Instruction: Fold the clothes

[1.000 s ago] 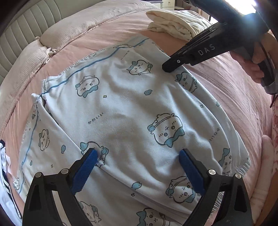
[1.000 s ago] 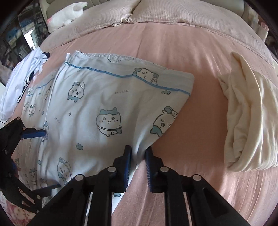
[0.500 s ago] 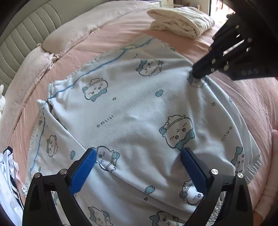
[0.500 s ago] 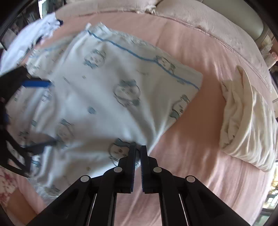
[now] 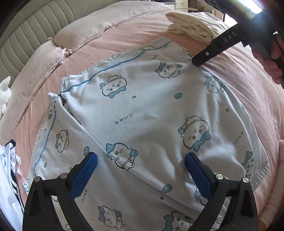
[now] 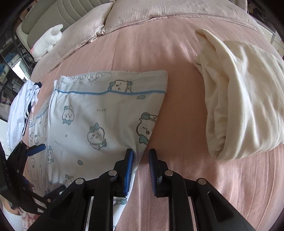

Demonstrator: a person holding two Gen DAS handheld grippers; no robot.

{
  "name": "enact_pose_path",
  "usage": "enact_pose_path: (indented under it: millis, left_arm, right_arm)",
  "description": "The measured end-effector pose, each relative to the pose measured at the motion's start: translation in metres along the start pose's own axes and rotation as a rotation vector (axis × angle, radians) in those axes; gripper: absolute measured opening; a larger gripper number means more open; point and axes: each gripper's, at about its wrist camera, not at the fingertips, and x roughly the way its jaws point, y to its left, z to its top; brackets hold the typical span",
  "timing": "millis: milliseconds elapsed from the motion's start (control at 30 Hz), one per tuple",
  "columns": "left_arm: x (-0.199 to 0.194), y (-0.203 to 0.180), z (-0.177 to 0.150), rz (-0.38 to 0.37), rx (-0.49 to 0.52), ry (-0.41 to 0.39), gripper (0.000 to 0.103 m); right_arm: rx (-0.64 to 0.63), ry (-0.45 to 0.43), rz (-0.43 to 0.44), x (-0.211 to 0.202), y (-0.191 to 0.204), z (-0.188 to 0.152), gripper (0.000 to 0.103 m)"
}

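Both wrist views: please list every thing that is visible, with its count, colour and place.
printed pyjama garment: one, pale blue with cartoon animals, partly folded, middle of bed.
folded cloth: one, cream, on the sheet, apart from the garment.
white garment: one, white with dark stripes, bed edge.
plush toy: one, white, beside the pillows.
pillows: two, beige-pink, at headboard.
bedsheet: one, pink.
headboard: one, grey-beige, padded.
left gripper: black, blue pads, jaws wide open above garment.
right gripper: jaws just opening, garment edge between them.
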Motion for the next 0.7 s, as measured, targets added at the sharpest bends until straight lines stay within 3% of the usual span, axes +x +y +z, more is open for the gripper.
enact_pose_path:
  millis: [200, 333, 367, 400, 567, 633, 700]
  left_arm:
    - [0.004, 0.000, 0.004, -0.018, 0.001, -0.001, 0.102]
    - [0.006, 0.001, 0.003, -0.031, -0.004, -0.003, 0.103]
    - [0.006, 0.001, 0.003, -0.035, -0.005, -0.003, 0.103]
    - [0.007, 0.002, 0.004, -0.038, -0.004, -0.003, 0.103]
    - [0.007, 0.001, 0.005, -0.037, 0.002, -0.004, 0.103]
    - [0.009, 0.002, 0.007, -0.038, -0.002, -0.004, 0.103]
    - [0.009, 0.003, 0.006, -0.036, -0.003, -0.006, 0.103]
  right_arm:
    - [0.167, -0.029, 0.216, 0.001, -0.026, 0.010, 0.016]
    - [0.172, -0.055, 0.170, 0.006, -0.013, 0.014, 0.015]
    - [0.184, -0.063, 0.175, 0.004, -0.015, 0.015, 0.012]
    - [0.195, -0.072, 0.181, 0.002, -0.017, 0.015, 0.004]
    - [-0.046, -0.142, -0.039, -0.010, 0.018, 0.029, 0.000]
    - [-0.117, -0.146, -0.053, -0.011, 0.032, 0.029, 0.000]
    - [-0.009, -0.115, -0.012, -0.003, 0.020, 0.032, 0.000]
